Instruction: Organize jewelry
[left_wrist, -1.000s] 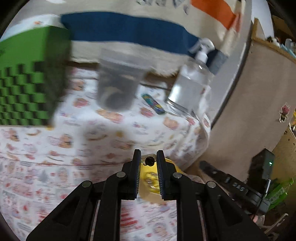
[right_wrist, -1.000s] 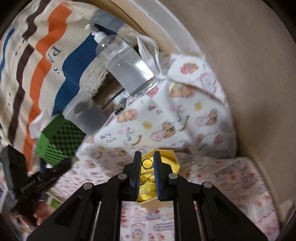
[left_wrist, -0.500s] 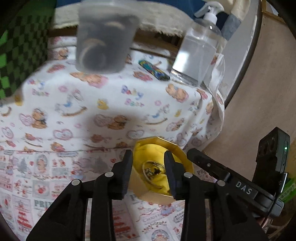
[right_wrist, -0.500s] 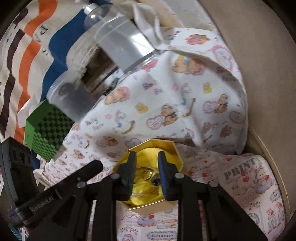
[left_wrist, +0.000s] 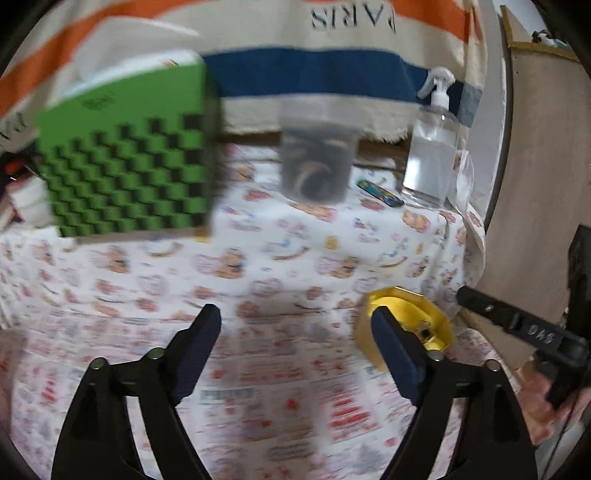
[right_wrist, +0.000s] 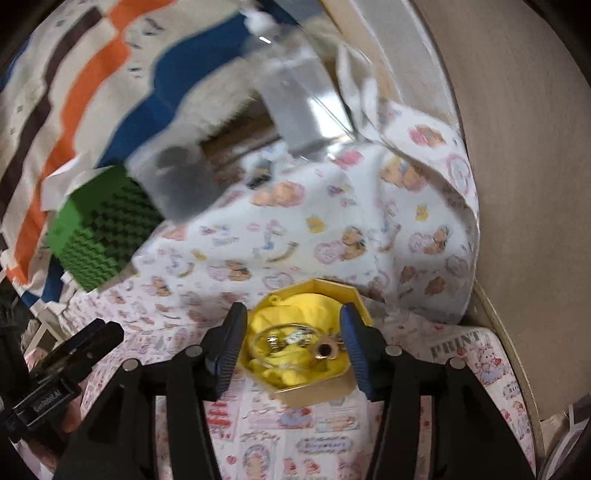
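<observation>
The left gripper (left_wrist: 295, 328) has its 2 fingers spread wide and holds nothing; only the printed cloth (left_wrist: 258, 266) over the surface shows between them. The yellow octagonal box (left_wrist: 404, 317) lies just behind the right-hand finger, partly hidden by it.

The right gripper (right_wrist: 293, 328) is also spread wide and empty, its 2 fingers standing either side of the same box (right_wrist: 314, 291), close to its walls; contact cannot be told. Inside, on crumpled yellow lining, lie the jewelry pieces: a clear ring-shaped bangle (right_wrist: 280, 334) nearer the left finger and a small gold ring (right_wrist: 325, 349) nearer the right finger.

Ahead of the left fingers stand a green and black checkered box (left_wrist: 125, 173), a translucent cup (left_wrist: 317, 162) with something dark inside, and a clear pump bottle (left_wrist: 432, 147). A small colourful flat item (left_wrist: 380, 192) lies between cup and bottle.

Readable writing: "PARIS" on the striped cloth (left_wrist: 332, 22) hanging behind, "PRINT" on the cloth beyond the right finger in the right wrist view, "DAS" on the right gripper's body seen from the left wrist, and "GenRobot.AI" on the left gripper's body seen from the right. Both views are blurred.
</observation>
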